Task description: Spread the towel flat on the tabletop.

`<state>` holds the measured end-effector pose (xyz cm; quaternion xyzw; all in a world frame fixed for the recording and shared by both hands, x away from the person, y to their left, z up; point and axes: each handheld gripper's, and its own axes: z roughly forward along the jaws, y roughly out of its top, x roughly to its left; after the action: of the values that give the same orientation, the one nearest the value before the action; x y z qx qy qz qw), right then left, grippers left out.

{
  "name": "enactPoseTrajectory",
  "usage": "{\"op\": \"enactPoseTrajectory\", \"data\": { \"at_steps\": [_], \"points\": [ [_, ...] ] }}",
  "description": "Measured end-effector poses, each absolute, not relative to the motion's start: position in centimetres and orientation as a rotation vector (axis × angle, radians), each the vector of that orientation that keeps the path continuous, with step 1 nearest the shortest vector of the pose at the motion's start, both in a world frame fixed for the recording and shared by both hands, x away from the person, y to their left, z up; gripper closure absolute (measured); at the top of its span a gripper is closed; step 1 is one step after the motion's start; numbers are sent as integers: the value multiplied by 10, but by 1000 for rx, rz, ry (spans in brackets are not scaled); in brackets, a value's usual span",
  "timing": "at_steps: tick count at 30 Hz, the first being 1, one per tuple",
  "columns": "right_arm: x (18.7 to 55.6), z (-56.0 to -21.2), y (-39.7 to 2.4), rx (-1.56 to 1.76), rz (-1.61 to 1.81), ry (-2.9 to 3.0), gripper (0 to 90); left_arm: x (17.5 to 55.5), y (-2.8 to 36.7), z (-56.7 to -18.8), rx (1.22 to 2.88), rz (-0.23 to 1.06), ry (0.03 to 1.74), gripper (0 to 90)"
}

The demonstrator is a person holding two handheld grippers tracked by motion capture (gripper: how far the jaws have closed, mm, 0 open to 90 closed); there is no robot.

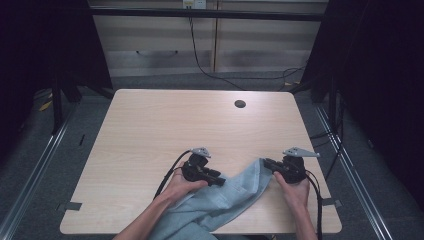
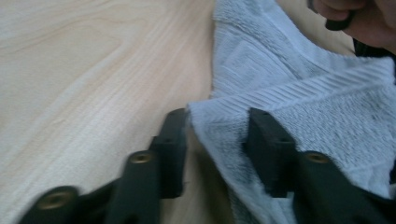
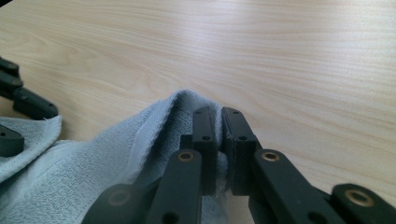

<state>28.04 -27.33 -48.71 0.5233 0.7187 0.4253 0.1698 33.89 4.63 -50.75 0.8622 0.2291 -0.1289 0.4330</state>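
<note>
A pale wooden table takes up most of the room in front of the person, with dark curtains to either side and light cabinet fronts along the far wall. A small round cable hole sits in the tabletop toward the far right.

On the near part of the table, right of centre, lies a light blue-grey towel. It is rumpled, running from its far corner by the right hand down and leftward to the near edge, where it hangs off beside the person's left forearm.

The person's left hand rests on the table at the towel's left edge and holds the left gripper, which points rightward. From that gripper's own camera its jaws stand spread, with a corner of the towel lying between them; the left jaw sits on bare wood and the right one on the cloth, and nothing is pinched.

The right hand is near the table's right edge and holds the right gripper, pointing leftward at the towel's far corner. In the right gripper view the two jaws are pressed nearly together on a raised fold of towel, pinching it so the cloth peaks up just beyond the tips.

A black cable trails from the left gripper toward the near edge.
</note>
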Motion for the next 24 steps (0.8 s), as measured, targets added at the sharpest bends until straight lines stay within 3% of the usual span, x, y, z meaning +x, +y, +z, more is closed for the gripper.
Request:
{"op": "enactPoseTrajectory", "data": {
  "at_steps": [3, 4, 13, 17, 20, 24],
  "points": [
    [281, -487, -274, 1477, 1273, 2059, 852, 337, 51, -504, 2108, -338, 542, 831],
    [281, -486, -275, 1472, 1284, 2066, 852, 336, 53, -503, 2097, -336, 536, 846],
    [281, -482, -278, 1427, 1450, 2101, 852, 337, 73, -485, 2007, -298, 550, 870],
    [280, -470, -281, 1401, 1459, 2092, 853, 339, 97, -458, 1946, -171, 568, 871],
    [279, -460, -283, 1377, 1467, 2083, 853, 341, 111, -444, 1911, -151, 569, 872],
    [282, -423, -288, 1300, 1487, 2057, 853, 348, 149, -407, 1842, -14, 598, 872]
  ]
}}
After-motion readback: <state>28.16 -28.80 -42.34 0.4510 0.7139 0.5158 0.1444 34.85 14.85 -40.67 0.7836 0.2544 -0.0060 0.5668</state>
